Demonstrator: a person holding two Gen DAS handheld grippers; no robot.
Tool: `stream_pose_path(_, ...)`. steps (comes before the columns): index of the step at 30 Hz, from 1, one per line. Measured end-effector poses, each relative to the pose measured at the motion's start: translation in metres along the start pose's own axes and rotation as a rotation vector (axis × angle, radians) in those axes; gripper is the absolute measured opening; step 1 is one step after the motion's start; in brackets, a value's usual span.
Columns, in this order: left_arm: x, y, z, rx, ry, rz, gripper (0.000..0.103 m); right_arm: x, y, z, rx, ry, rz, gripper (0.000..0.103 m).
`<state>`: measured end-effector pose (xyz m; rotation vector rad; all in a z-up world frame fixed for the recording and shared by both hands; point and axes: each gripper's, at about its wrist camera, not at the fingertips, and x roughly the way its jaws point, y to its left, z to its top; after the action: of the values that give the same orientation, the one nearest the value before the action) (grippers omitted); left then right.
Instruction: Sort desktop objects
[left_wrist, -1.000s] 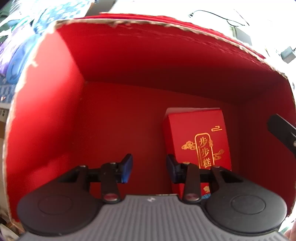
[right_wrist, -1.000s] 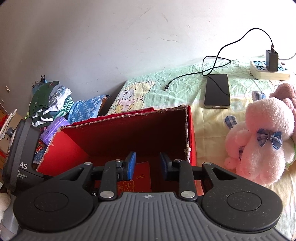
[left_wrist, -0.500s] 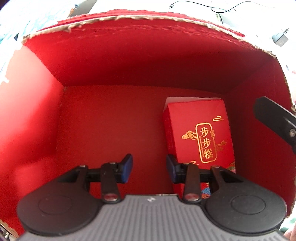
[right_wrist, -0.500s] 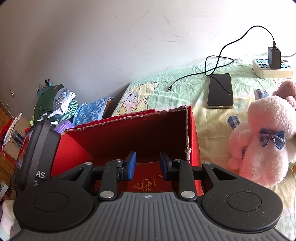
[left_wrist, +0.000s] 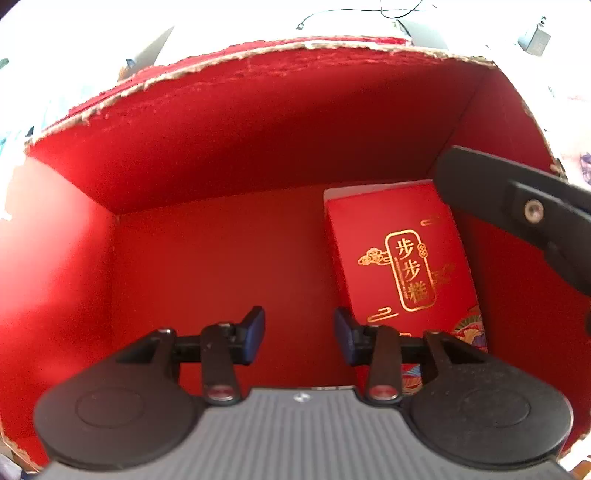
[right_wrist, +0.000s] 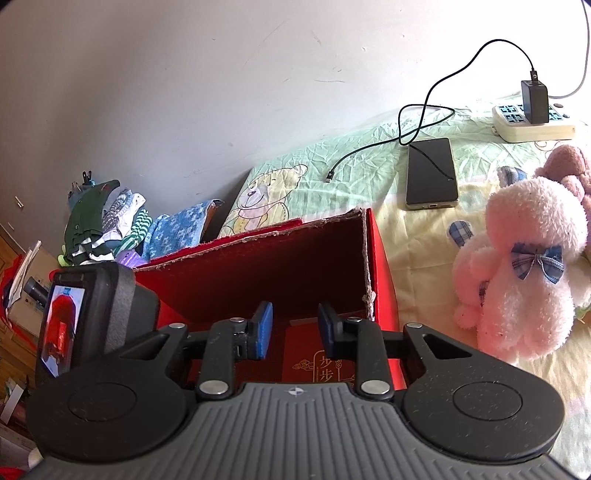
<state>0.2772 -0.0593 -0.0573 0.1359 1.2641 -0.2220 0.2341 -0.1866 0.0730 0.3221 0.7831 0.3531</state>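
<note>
A big red cardboard box (left_wrist: 258, 122) with torn edges fills the left wrist view. On its floor at the right lies a small red packet with gold characters (left_wrist: 402, 258). My left gripper (left_wrist: 299, 334) hangs open inside the box, left of the packet, holding nothing. The other gripper's black body (left_wrist: 517, 210) juts in over the box's right wall. In the right wrist view my right gripper (right_wrist: 294, 326) is open above the same box (right_wrist: 378, 258), with the packet (right_wrist: 314, 354) just below its fingers. A pink plush toy (right_wrist: 524, 266) sits on the bedsheet to the right.
A phone (right_wrist: 431, 172), a black charging cable (right_wrist: 424, 122) and a white power strip with a charger (right_wrist: 532, 118) lie on the sheet behind the box. Folded clothes (right_wrist: 110, 218) are piled at the left by the wall. The left gripper's camera body (right_wrist: 85, 314) stands at the box's left.
The left gripper has pulled back and up, so more of the box's far wall and rim shows. The right gripper has drifted nearer over the box's right side. Both stay open.
</note>
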Motion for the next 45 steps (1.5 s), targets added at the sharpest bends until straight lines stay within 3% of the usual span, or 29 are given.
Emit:
stream_pose_path(9, -0.001, 0.010, -0.003, -0.007, -0.012, -0.031, 0.042, 0.004, 0.006, -0.001, -0.054, -0.001, -0.034, 0.026)
stream_pose_path(14, -0.001, 0.011, -0.003, 0.023, -0.011, -0.053, 0.042, 0.003, 0.002, -0.001, -0.015, -0.019, -0.027, 0.024)
stream_pose_path(20, -0.002, 0.013, -0.004, 0.049, -0.013, -0.079, 0.034, 0.001, 0.006, -0.004, -0.045, -0.032, -0.048, 0.023)
stream_pose_path(45, -0.009, 0.021, -0.018, 0.083, -0.030, -0.081, 0.033, -0.001, 0.009, -0.013, -0.072, -0.109, -0.070, 0.021)
